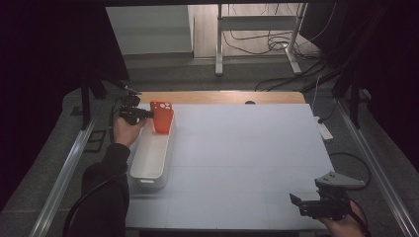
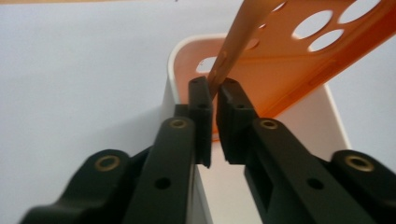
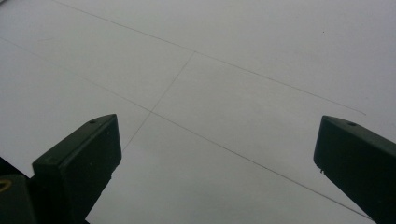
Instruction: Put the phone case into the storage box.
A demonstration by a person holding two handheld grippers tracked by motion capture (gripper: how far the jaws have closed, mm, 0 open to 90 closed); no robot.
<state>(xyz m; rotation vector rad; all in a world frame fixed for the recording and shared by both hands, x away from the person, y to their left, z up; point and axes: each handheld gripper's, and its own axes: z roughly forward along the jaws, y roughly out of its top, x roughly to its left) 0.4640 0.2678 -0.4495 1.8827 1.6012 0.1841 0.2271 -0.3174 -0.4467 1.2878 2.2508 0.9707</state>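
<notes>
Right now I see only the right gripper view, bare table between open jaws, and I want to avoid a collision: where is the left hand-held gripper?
Observer: The left hand-held gripper is at the table's far left, over a white bin's far end.
Operator: Holding anything?
Observer: Its jaws pinch the edge of an orange phone case.
Operator: Is it inside the bin?
Observer: It stands upright at the bin's far end; contact I cannot tell.
</notes>
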